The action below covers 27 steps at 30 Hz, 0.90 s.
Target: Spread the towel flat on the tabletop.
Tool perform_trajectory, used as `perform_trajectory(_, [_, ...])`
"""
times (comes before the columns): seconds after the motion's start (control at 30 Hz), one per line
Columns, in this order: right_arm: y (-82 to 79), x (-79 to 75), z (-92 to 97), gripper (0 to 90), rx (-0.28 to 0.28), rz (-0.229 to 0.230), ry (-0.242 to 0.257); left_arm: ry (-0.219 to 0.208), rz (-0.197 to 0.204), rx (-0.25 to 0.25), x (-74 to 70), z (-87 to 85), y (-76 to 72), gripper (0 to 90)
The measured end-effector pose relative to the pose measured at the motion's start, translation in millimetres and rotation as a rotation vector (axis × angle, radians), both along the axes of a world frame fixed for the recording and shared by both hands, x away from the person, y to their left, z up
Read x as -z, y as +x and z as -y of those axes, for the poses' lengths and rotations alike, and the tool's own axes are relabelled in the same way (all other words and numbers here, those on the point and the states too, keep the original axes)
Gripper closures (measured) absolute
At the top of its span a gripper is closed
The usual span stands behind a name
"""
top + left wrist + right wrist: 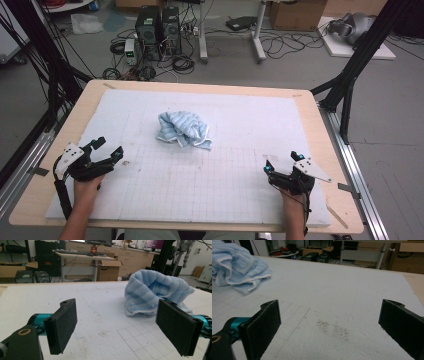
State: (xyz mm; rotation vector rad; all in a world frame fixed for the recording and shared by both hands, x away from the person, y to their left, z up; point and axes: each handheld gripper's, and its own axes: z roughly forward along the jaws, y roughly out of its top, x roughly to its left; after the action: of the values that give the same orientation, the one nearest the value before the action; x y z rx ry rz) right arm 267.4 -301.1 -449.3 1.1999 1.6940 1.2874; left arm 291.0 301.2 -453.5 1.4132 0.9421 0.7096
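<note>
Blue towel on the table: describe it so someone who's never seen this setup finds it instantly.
Start from the wooden table and the white foam board covering most of its top. A little left of the board's middle, just beyond the faint drawn grid, sits the towel. It is a crumpled heap of pale blue ribbed terry with a white edge, the only soft, coloured thing there.

Towel (pixel 182 129), centre frame: light blue, ribbed stripes, white edging. Mat (pixel 250 125): white, faint grid lower half. Table (pixel 320 130): pale wood.

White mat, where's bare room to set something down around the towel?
Free: the gridded stretch between left gripper and right gripper, and both flanks of the blue towel toward the mat edges. Only the towel's middle spot is taken.
</note>
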Motion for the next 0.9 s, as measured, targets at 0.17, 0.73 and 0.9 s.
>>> perform_trajectory(0.17, [-0.3,-0.1,-0.2,3.2,0.0,-0.001,-0.001,0.003,-0.001,-0.001,-0.1,-0.2,0.3,17.9])
perform_trajectory(0.73, [-1.2,-0.1,-1.2,3.2,0.003,0.005,-0.007,0.015,-0.012,0.005,-0.7,0.9,1.6,18.0])
perform_trajectory(0.9, [-1.1,0.0,-1.3,3.3,0.001,0.009,-0.01,0.005,-0.019,-0.012,-0.8,0.8,1.9,18.3])
